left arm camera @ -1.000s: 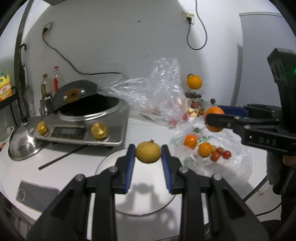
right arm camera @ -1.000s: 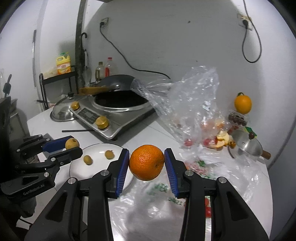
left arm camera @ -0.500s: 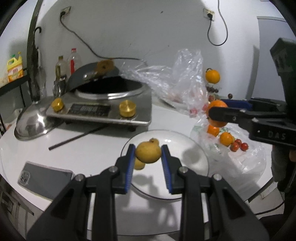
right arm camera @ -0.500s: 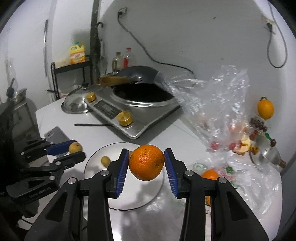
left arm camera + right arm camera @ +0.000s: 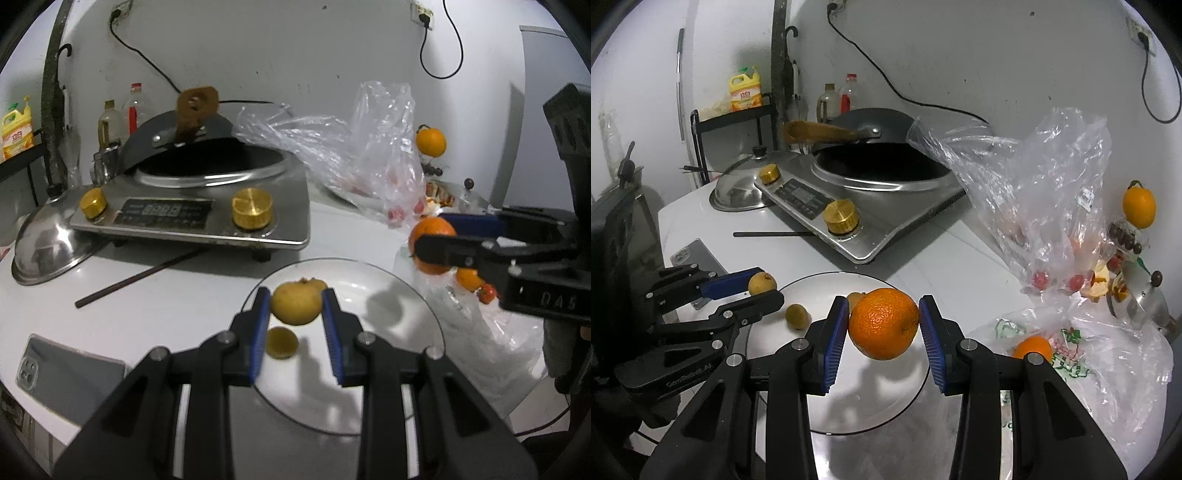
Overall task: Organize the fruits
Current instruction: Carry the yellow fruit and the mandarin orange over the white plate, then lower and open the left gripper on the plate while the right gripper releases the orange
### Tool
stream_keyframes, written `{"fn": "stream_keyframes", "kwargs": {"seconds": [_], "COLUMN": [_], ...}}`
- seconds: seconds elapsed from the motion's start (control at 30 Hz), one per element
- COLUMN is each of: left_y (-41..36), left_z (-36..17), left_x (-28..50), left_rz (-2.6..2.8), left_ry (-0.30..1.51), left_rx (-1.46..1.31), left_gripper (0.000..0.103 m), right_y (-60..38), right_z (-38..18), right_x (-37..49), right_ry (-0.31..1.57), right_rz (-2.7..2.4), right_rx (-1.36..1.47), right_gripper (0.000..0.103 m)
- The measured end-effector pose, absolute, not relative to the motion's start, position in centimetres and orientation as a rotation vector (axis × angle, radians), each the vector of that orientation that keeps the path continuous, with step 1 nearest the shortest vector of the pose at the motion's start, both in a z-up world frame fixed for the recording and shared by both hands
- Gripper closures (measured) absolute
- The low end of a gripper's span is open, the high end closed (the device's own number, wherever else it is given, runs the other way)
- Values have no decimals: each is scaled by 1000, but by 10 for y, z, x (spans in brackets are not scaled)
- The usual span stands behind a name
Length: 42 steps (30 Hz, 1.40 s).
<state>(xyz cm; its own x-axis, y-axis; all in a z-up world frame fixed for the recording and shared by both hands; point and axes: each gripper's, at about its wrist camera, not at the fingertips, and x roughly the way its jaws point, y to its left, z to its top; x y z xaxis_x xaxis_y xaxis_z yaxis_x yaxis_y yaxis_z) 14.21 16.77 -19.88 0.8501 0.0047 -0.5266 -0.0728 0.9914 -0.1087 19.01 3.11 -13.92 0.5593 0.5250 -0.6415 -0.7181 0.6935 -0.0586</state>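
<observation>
two fruits up: your left gripper (image 5: 296, 308) pinches a yellow fruit (image 5: 295, 303), your right gripper (image 5: 882, 325) an orange (image 5: 883, 324), both over the plate (image 5: 406, 295) (drop spot, i'd guess).

The left gripper (image 5: 296, 315) points forward and slightly down, its black arms spreading toward the camera and its blue-padded jaws closed on a small yellow-brown fruit (image 5: 296, 302), held clear above the surface. The right gripper (image 5: 883, 331) is level with it, jaws pressed to both sides of an orange (image 5: 883, 323), also held in the air. In the left wrist view the right gripper reaches in from the right edge; in the right wrist view the left one reaches in from the left edge. The two tips are near each other but apart.
</observation>
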Motion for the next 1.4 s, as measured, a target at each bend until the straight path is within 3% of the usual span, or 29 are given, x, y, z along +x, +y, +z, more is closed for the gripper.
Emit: {"fn": "stream_keyframes", "kwargs": {"seconds": [0.87,1.3,1.4], "left_y": [171,173,171], "left_z": [-234,-230,-224], "left_x": [201,198,194], "left_rz": [51,40,38], "left_ry": [707,692,681], "left_rx": [-84,-92,-94], "left_gripper": [74,72,70], "right_y": [63,66,63], "right_z": [-204,-206,-202], "right_x": [243,244,240], "right_ry": [774,778,764], "right_rz": [810,772,767], "right_rx": [-305,-337,-337], "right_gripper": [61,61,56]}}
